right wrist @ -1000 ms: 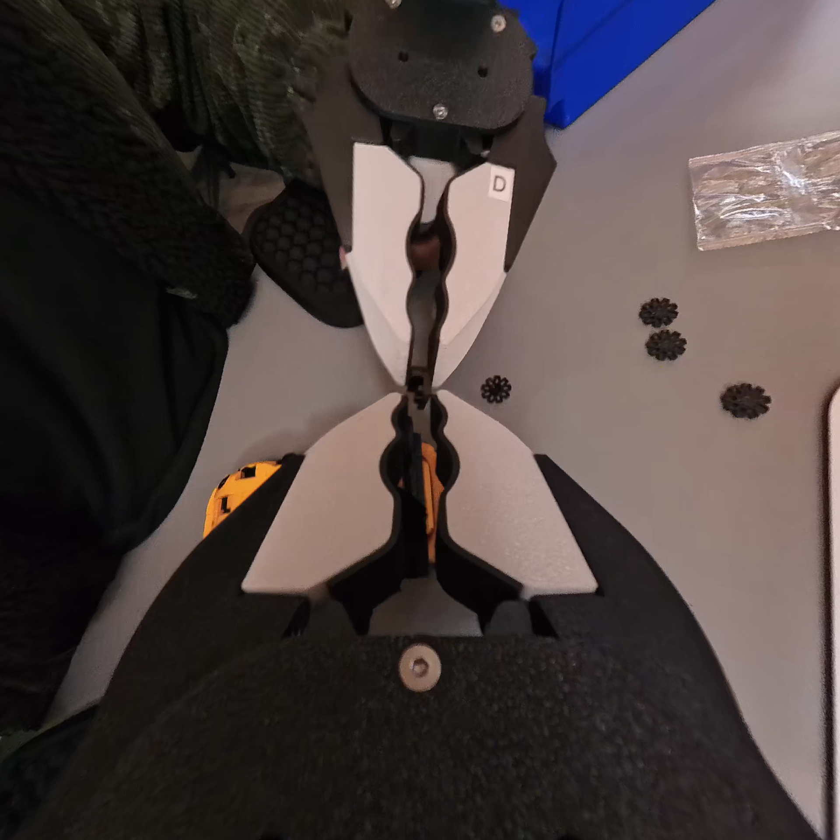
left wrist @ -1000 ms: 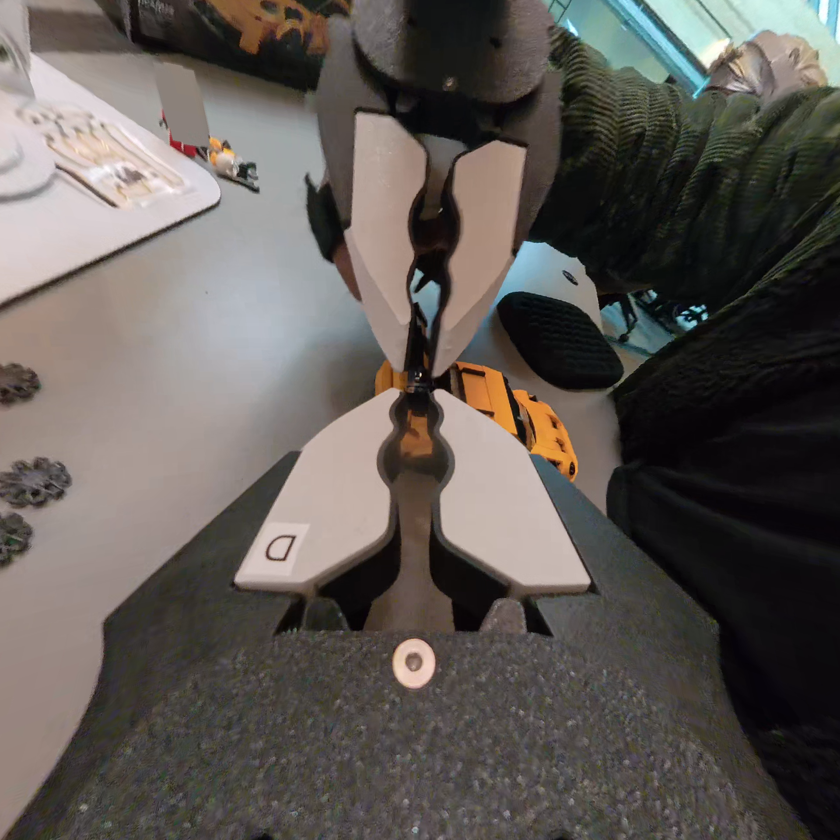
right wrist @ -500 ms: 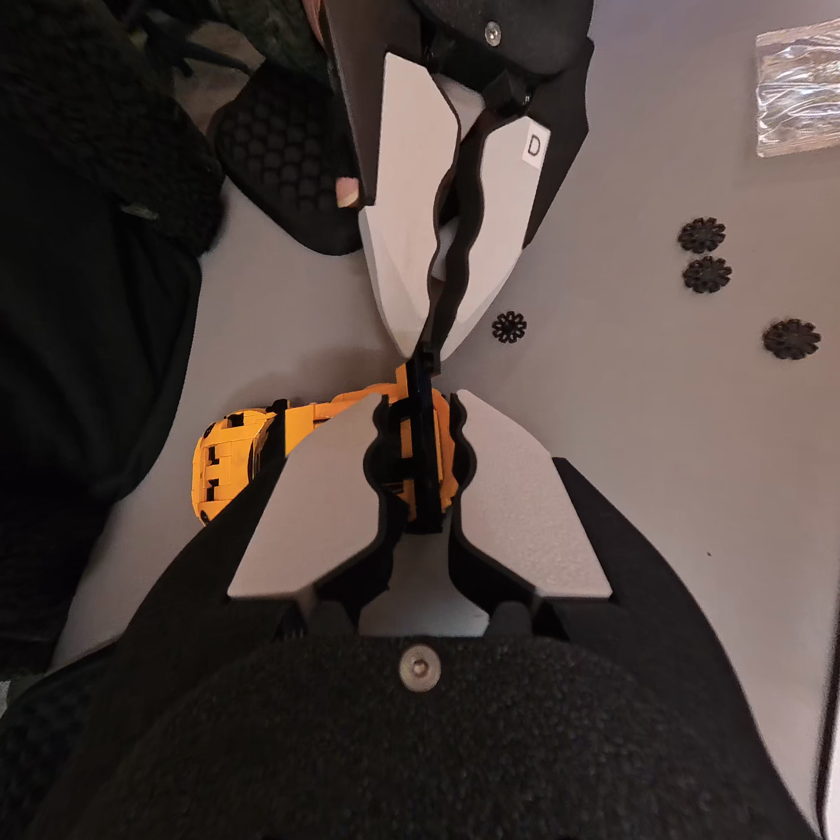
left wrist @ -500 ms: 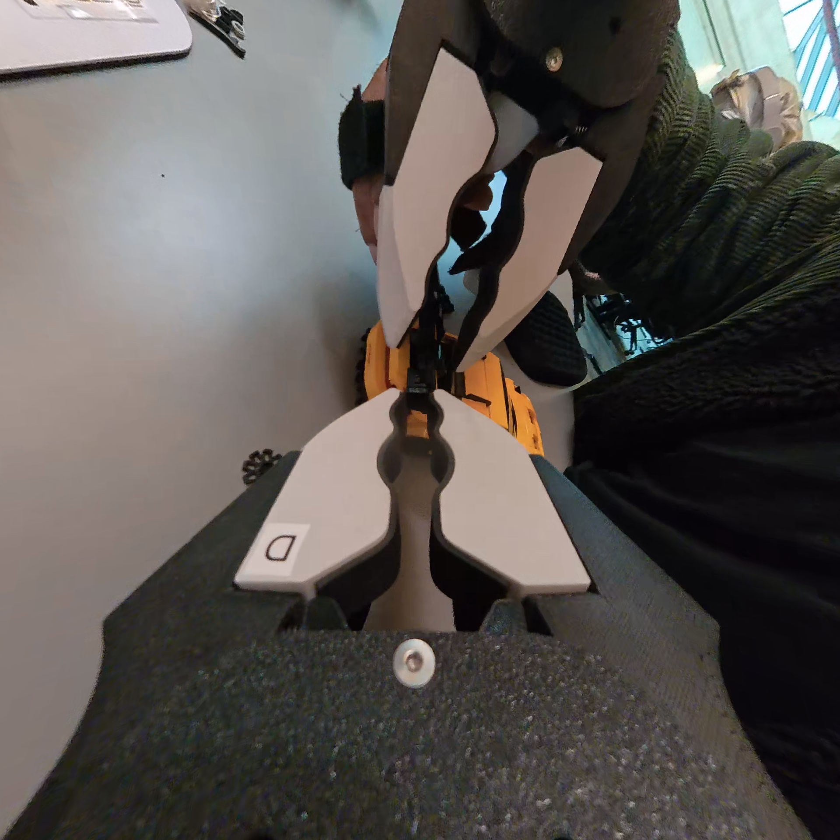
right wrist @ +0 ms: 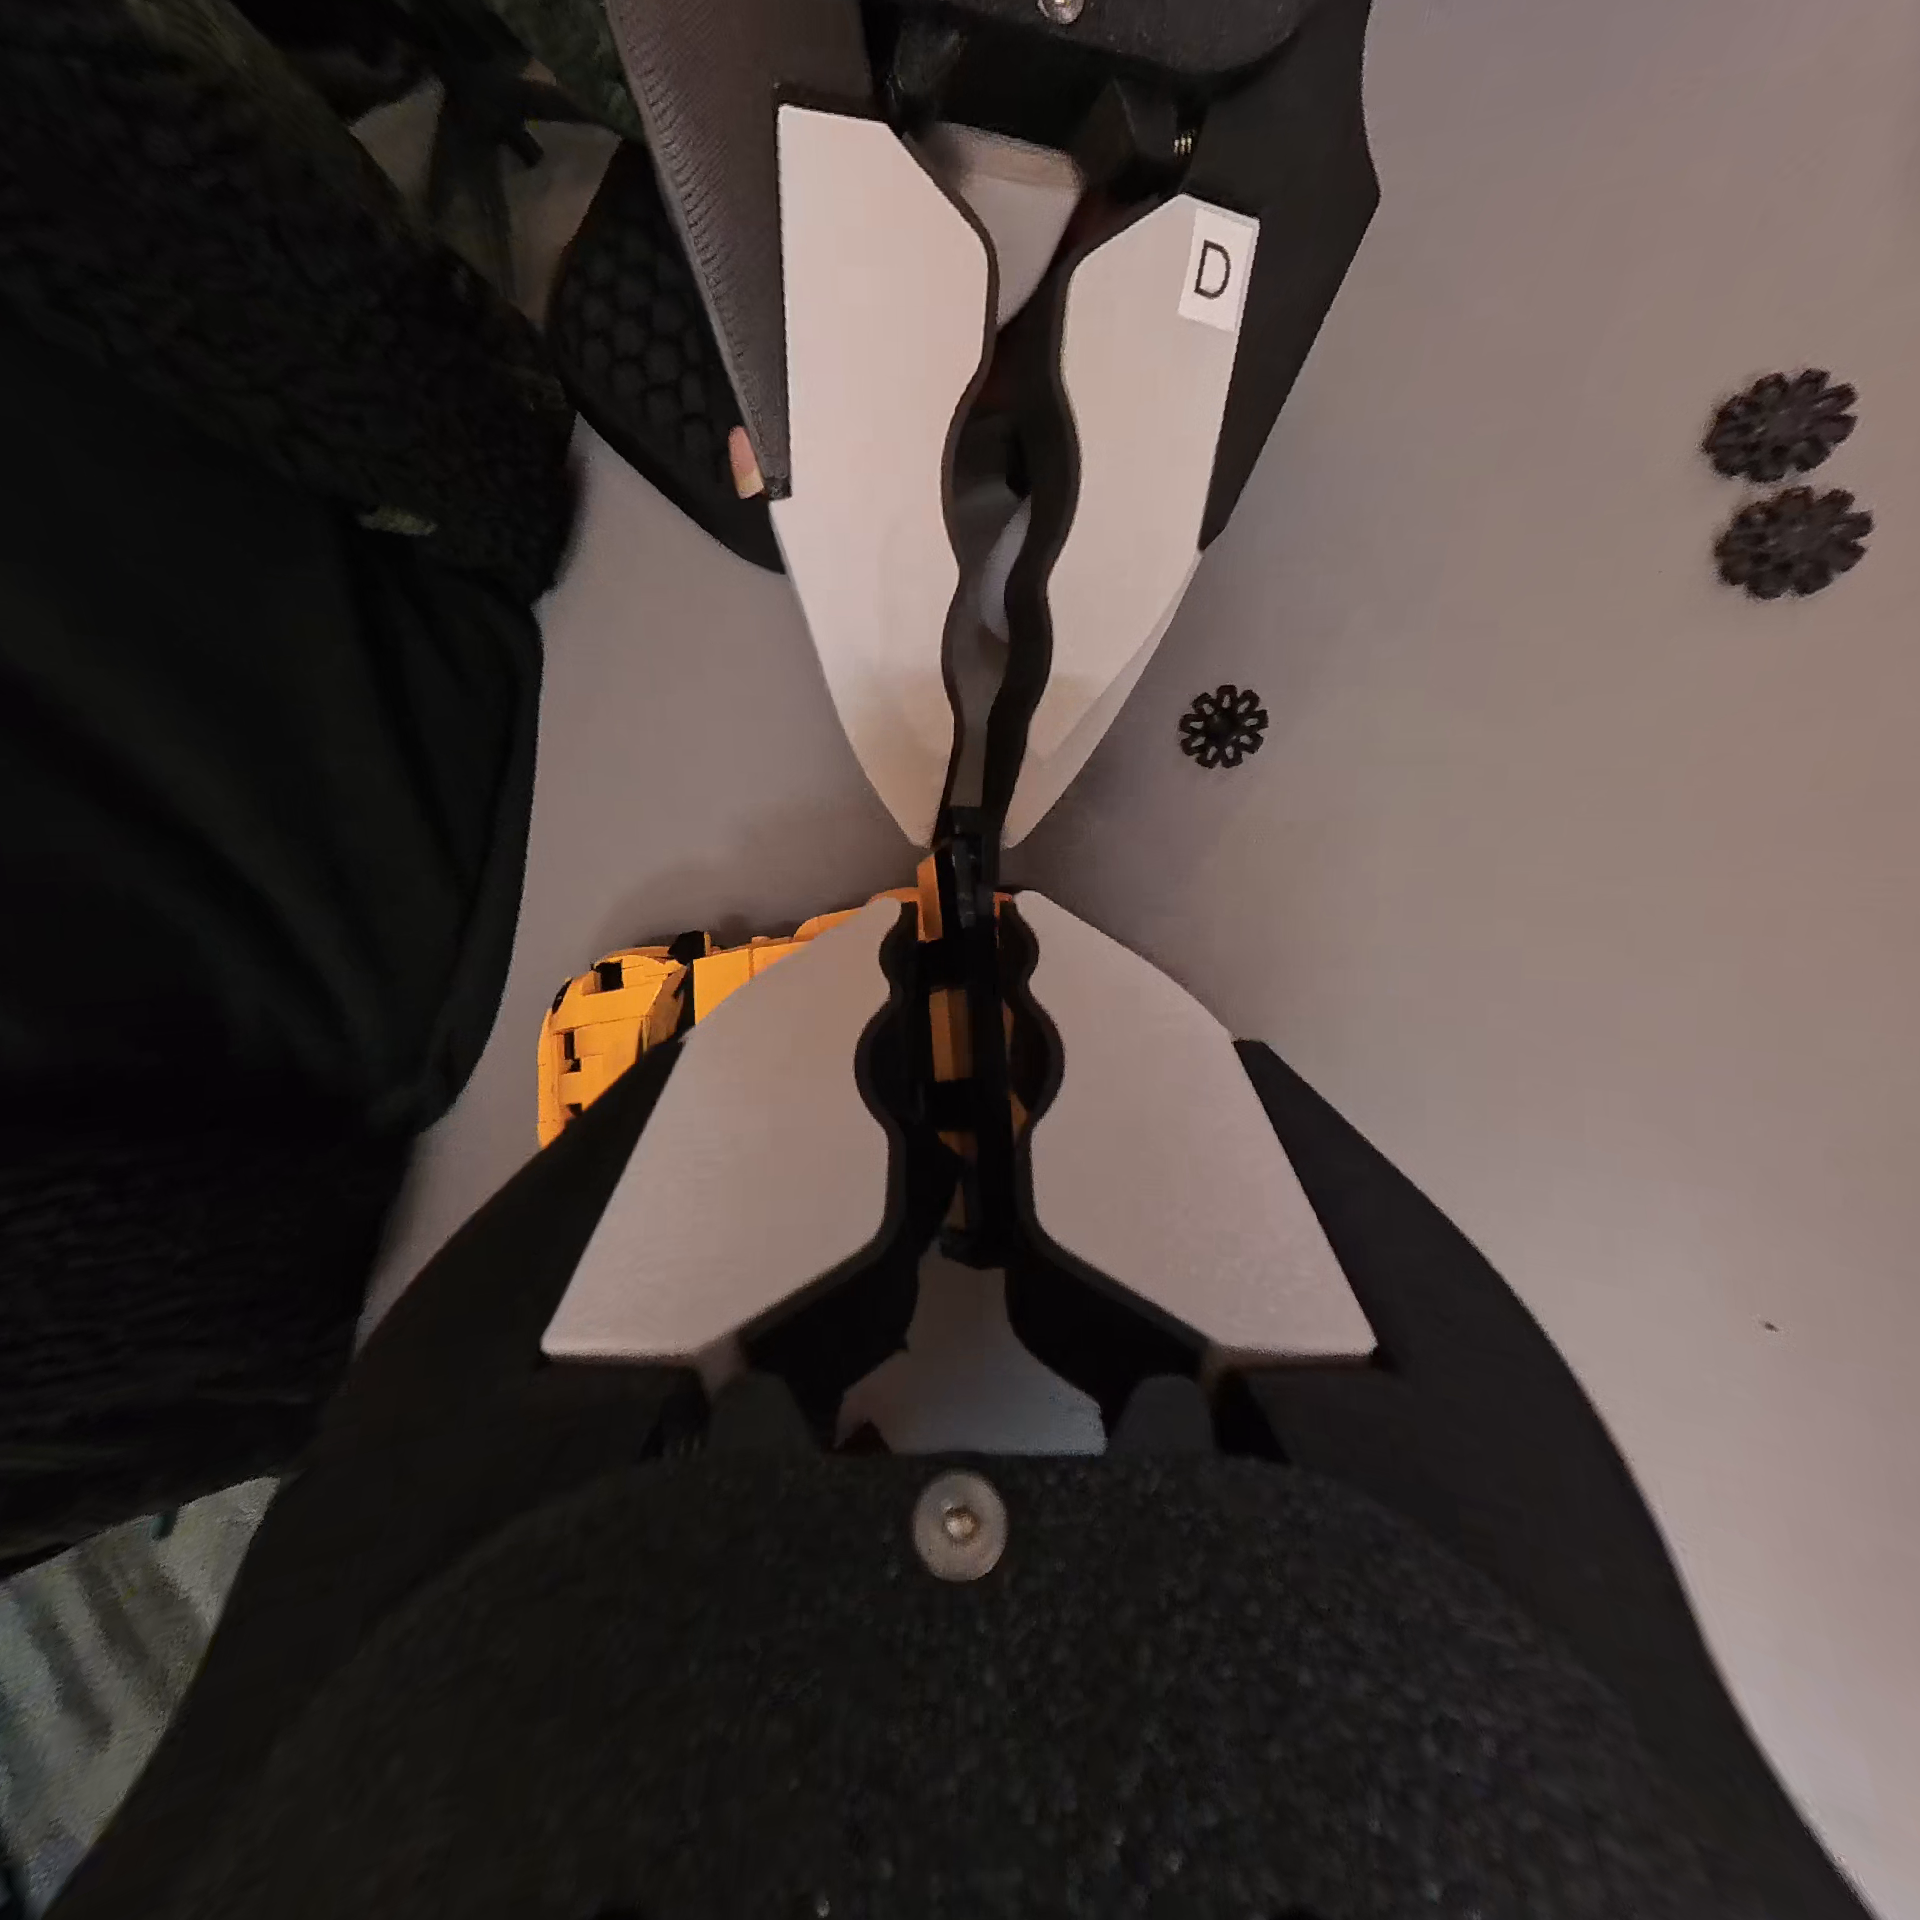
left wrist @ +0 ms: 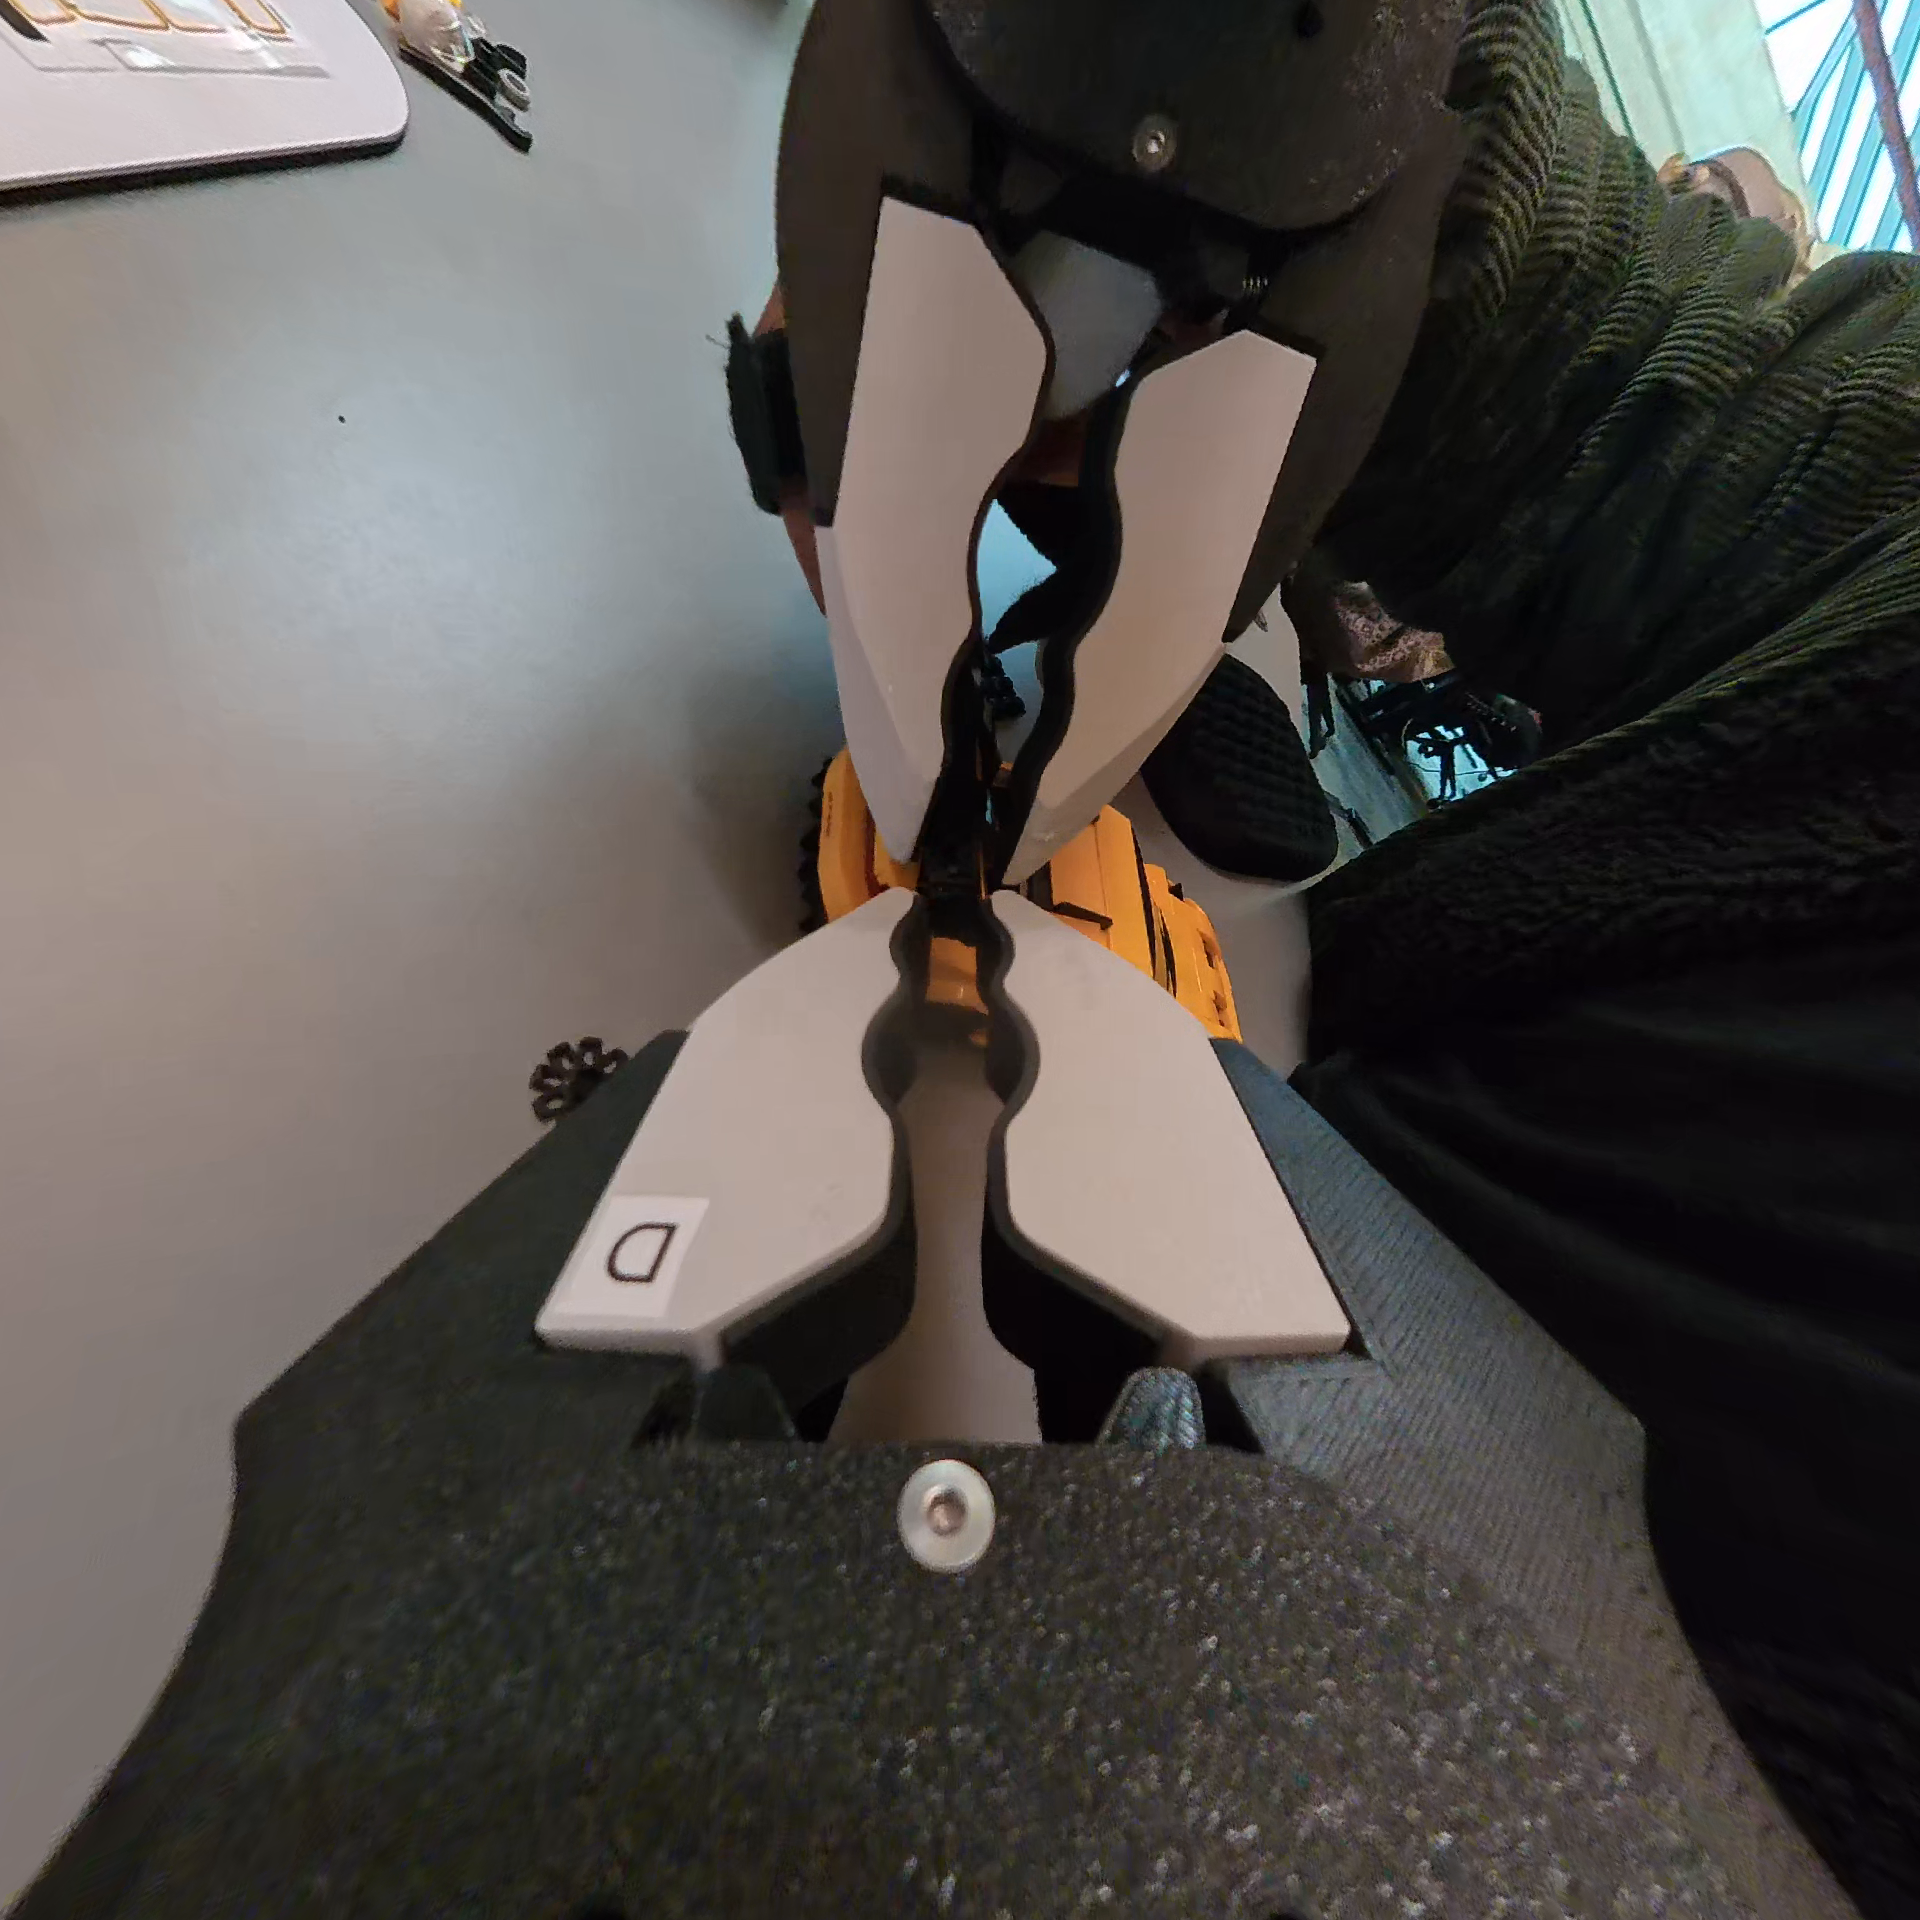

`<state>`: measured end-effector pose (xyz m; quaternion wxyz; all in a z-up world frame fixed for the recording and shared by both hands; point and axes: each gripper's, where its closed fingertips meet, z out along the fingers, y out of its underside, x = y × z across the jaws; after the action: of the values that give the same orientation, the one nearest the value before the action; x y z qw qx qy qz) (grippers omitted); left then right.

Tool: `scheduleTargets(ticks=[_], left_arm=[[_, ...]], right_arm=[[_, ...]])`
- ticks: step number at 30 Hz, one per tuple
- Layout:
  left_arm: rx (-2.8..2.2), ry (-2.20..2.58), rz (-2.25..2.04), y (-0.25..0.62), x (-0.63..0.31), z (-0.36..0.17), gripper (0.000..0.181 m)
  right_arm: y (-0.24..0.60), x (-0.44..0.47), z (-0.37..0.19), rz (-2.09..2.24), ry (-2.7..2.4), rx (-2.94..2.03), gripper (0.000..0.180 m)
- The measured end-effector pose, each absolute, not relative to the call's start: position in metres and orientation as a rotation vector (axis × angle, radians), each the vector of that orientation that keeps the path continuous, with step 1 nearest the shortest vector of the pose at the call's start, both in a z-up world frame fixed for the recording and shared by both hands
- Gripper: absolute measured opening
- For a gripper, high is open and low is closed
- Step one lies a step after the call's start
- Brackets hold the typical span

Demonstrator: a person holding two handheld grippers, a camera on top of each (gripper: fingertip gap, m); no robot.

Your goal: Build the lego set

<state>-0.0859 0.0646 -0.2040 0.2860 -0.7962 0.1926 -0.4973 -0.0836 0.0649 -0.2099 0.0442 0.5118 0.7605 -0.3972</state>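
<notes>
Two grippers meet tip to tip over a grey table. The left gripper has its two white, wavy-edged fingers drawn together at the tips, pinching a thin black Lego piece that runs up between them. The right gripper faces it, its fingers also nearly closed around the same black piece, which in the right wrist view bridges both sets of tips. In the left wrist view the right gripper comes down from above, and its fingers stand a little apart higher up but converge on the piece. The gripper bodies are black, rough, grainy plastic, each with one silver screw near the camera. One finger of the left gripper carries a small white sticker.

The Lego car, one build of orange bricks with black details, lies on the table under the grippers, close to the table edge beside the person's dark knitted sleeve. I cannot tell whether the black piece is joined to the car.

Three small black flower-shaped wheel rims show in the right wrist view: one just beside the left gripper's fingers, and two close together farther off. One rim shows in the left wrist view.

A black honeycomb-textured pad lies at the table edge. A white rounded mat sits in the far corner, with a few loose Lego parts beside it.
</notes>
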Motion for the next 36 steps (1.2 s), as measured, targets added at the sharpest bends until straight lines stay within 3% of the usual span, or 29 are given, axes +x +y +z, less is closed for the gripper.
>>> scheduleTargets(ticks=[26,36], left_arm=[[-2.107,0.507,-1.33,0.063,-0.084,-0.203,0.008],[-2.112,0.53,-1.196,0.064,-0.094,-0.203,0.008]], right_arm=[[0.064,-0.083,-0.204,-1.331,2.028,1.636,0.007],[0.064,-0.082,-0.21,-1.017,2.353,1.519,0.014]])
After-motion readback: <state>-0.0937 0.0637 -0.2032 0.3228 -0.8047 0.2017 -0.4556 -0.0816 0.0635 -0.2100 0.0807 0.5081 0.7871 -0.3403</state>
